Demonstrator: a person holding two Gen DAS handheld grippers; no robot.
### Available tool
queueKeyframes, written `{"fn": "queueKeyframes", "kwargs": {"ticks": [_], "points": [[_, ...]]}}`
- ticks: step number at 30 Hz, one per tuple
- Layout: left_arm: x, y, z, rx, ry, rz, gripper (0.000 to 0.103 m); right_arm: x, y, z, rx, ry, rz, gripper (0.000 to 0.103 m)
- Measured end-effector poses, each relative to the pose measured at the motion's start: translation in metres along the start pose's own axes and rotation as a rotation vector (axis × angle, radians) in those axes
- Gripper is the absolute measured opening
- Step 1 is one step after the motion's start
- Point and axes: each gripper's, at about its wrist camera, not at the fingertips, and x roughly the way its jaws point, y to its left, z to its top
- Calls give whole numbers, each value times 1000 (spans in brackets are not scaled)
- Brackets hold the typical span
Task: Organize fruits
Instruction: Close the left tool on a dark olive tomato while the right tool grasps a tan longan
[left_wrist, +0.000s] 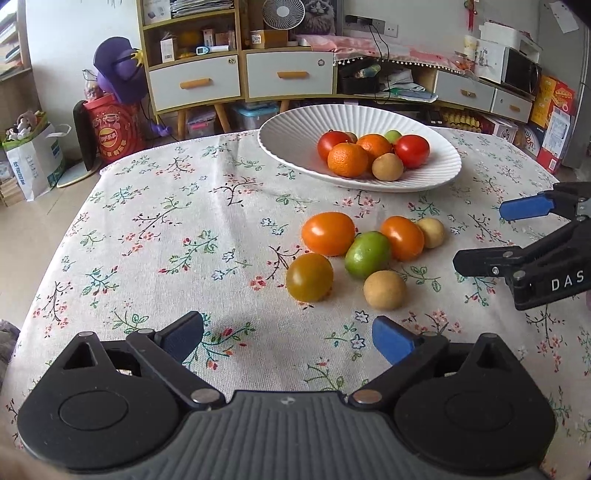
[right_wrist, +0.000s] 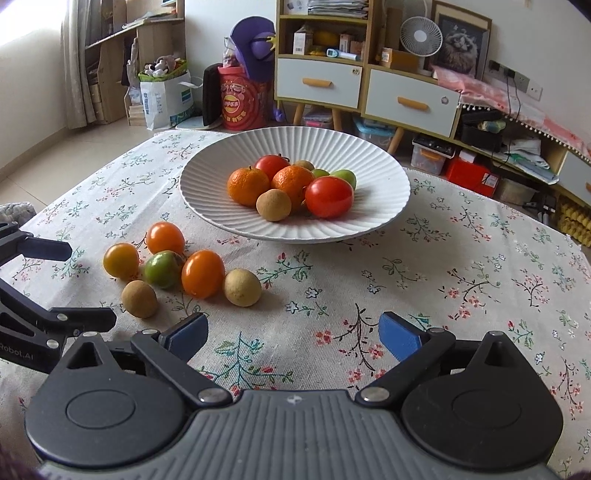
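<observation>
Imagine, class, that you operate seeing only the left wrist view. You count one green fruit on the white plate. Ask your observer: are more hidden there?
Observer: Yes. The right wrist view shows a second green fruit beside the first green fruit, behind the red tomato on the white plate.
Operator: Is anything between the right hand-held gripper's fingers?
Observer: No. The right hand-held gripper is open over bare tablecloth; the nearest longan lies ahead, to its left.
</observation>
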Motion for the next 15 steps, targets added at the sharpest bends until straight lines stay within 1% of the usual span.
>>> {"fn": "queueKeyframes", "kwargs": {"ticks": [3,5,7,12,15], "points": [[3,4,1,-17,-8,-12,85,5,3,-3,-18,6,8,94],[3,5,2,-22,-18,-16,79,8,4,-5,-28,10,14,91],[4,5,3,-23,-28,-20,75,8,3,-7,-25,-4,28,90],[7,6,6,-36,-52,-41,66,8,1,-8,-18,-33,58,84],[8,4,6,-36,-66,-48,58,8,1,-7,-24,-51,69,78]]}}
